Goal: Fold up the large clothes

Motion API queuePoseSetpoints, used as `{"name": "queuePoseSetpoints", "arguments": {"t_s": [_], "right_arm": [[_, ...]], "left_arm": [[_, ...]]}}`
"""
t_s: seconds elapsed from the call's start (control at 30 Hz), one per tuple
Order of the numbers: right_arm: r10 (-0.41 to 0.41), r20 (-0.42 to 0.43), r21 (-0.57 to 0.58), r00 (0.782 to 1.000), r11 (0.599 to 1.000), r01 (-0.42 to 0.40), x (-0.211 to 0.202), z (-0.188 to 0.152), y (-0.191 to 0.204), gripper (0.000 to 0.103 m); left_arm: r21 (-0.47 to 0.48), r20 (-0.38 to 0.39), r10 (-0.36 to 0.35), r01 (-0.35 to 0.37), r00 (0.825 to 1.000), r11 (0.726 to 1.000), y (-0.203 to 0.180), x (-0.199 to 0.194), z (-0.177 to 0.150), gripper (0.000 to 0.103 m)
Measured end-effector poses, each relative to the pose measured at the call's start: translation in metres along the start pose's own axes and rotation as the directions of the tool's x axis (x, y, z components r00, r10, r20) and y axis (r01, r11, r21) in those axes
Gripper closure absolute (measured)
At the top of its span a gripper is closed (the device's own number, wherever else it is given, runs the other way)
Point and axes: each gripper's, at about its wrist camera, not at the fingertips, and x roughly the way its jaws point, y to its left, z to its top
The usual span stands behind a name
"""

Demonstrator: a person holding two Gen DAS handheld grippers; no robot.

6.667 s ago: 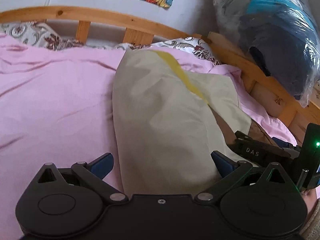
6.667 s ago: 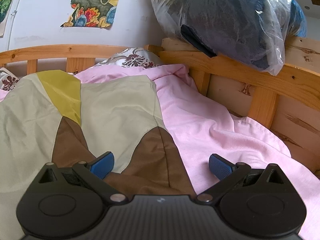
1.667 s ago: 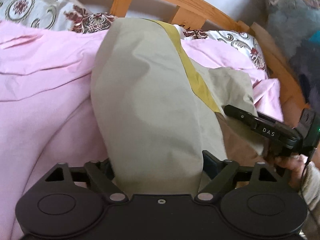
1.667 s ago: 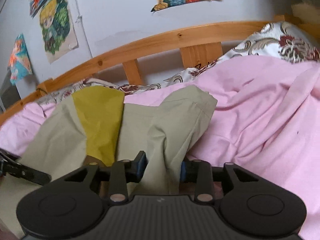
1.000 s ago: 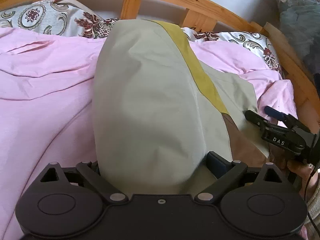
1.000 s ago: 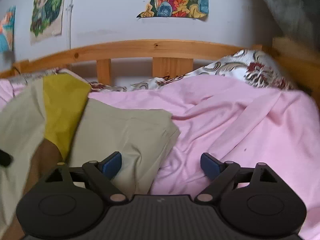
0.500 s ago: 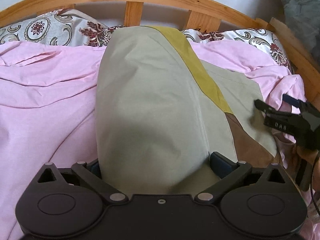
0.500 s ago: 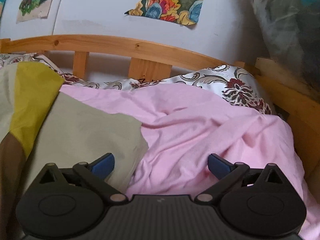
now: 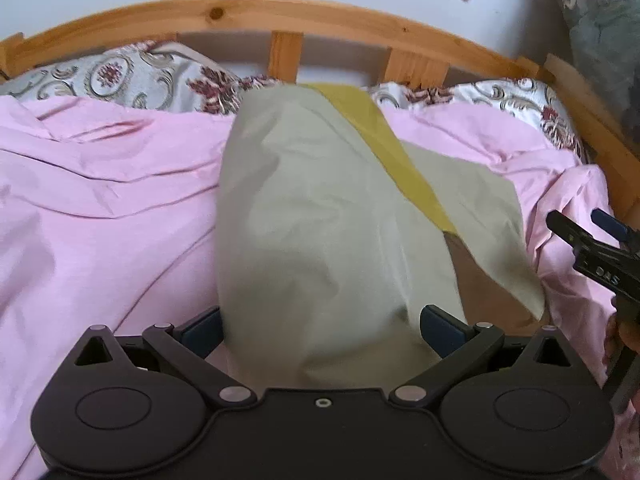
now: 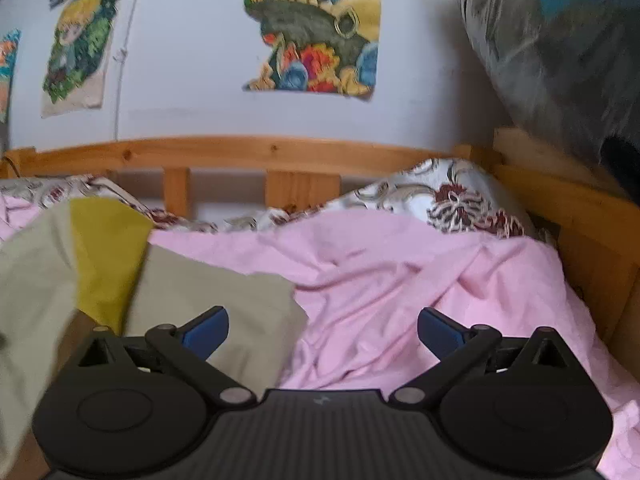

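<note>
Across the pink bed sheet (image 9: 100, 208), seen from the left wrist, lies the folded garment (image 9: 320, 220), a smooth, matte khaki cloth with a mustard-yellow band running diagonally down its right half and a brown panel showing at its lower right. Its near end bulges up between the spread blue pads of the left gripper (image 9: 320, 330), which stands released; the pads do not press on the cloth. The sheet is soft and creased in long ridges. Far behind it sit floral-patterned pillows (image 9: 132, 80) against a curved, slatted pine headboard (image 9: 280, 12). At the right edge the black right gripper (image 9: 592, 240) reaches in, just beside the garment's right flap.

From the right wrist, the right gripper (image 10: 323, 328) is wide open, with crumpled pink sheet between its pads and nothing held. The garment's khaki corner lies at the near left, under the left pad, the yellow band beyond it. A floral pillow (image 10: 452, 200) rests far right against the wooden frame. Colourful torn posters (image 10: 316, 32) hang on the white wall, and a shiny plastic-wrapped bundle (image 10: 560, 48), blurred, looms at the upper right.
</note>
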Motion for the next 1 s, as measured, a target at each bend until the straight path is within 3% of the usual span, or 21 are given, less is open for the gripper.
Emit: {"name": "queuePoseSetpoints", "arguments": {"t_s": [0.37,0.8,1.0], "right_arm": [[0.104,0.115,0.04,0.988,0.993,-0.11,-0.083,0.037,0.025,0.0],[0.147,0.234,0.067,0.961,0.984,-0.167,-0.195,0.055,0.059,0.0],[0.142,0.241,0.088,0.96,0.982,-0.168,-0.241,0.042,0.072,0.0]], "left_arm": [[-0.034,0.194,0.017,-0.011,0.981,0.999,-0.012,-0.079,-0.011,0.001],[-0.014,0.387,0.017,-0.013,0.922,1.0,-0.027,-0.185,-0.05,0.001],[0.018,0.421,0.04,-0.053,0.906,0.998,-0.024,-0.221,-0.083,0.001]]}}
